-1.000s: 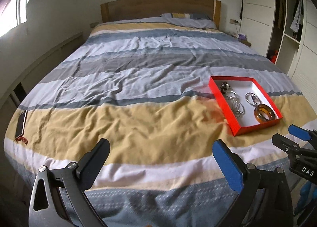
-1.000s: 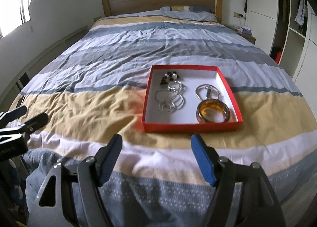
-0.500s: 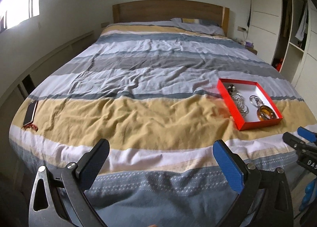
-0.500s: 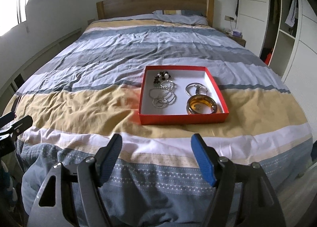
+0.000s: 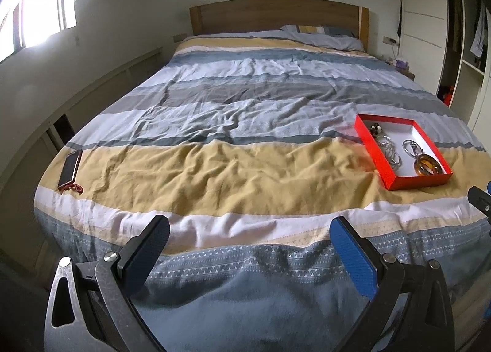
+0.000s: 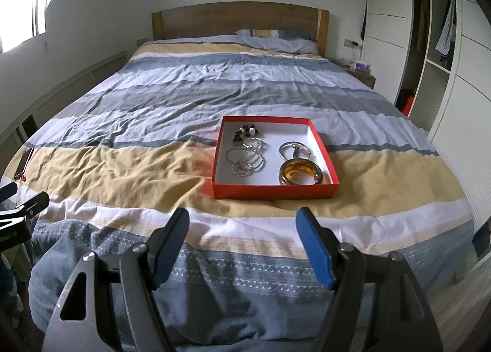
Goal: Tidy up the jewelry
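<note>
From my right gripper (image 6: 242,241) I look down along two spread fingers with nothing between them; it is released and hangs over the foot end of the bed (image 6: 129,174). Straight ahead of it, past the white stripe of the duvet, the red box (image 6: 274,191) lies flat on the yellow band. Inside the box, on the side ahead and left of my right gripper, a tangle of silver chains (image 6: 247,157) lies with a small cluster of dark and white beads (image 6: 245,132) just beyond it. Ahead and to the right sit an amber bangle (image 6: 300,172) near the front wall and a silver ring-shaped piece (image 6: 294,149) just behind it, touching or nearly so; I cannot tell which.

My left gripper (image 5: 248,244) is released too, fingers wide with only bedding beyond them. From there the box is well ahead and off to the right. Far to its left, near the bed's edge, a phone (image 5: 70,167) lies on the yellow stripe with a red cord at its near end. The headboard (image 6: 239,19) and a pillow (image 6: 276,37) are at the far end.
</note>
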Motion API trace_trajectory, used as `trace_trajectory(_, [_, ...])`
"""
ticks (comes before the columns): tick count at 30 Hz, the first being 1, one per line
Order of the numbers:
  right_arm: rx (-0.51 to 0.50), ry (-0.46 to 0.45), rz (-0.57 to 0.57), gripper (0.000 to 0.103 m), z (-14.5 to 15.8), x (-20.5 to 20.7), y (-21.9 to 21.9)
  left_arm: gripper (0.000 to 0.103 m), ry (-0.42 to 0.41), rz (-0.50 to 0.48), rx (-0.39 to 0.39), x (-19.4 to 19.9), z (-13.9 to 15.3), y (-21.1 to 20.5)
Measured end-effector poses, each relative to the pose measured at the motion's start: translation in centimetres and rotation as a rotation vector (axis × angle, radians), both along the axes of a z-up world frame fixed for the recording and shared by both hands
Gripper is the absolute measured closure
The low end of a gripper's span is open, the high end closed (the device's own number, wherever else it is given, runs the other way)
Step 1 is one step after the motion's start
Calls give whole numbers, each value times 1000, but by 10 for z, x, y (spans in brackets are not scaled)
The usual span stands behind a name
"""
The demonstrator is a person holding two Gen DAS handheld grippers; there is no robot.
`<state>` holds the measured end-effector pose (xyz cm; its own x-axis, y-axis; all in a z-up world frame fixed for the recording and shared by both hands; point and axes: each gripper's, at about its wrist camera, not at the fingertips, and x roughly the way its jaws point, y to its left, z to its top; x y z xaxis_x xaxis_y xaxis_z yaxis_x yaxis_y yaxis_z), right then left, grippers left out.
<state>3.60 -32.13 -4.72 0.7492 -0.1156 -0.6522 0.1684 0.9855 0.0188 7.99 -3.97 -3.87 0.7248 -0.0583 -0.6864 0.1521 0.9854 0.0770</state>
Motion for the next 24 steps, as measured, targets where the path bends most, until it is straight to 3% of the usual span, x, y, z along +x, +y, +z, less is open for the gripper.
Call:
trace_trajectory(13, [-35,-20,16,32,18,-8,13,1,-28,6,-21,-13,11,12])
trace_trajectory(24, [-24,4,3,32,10,-13,15,1,-17,21,-24,-14,9,23])
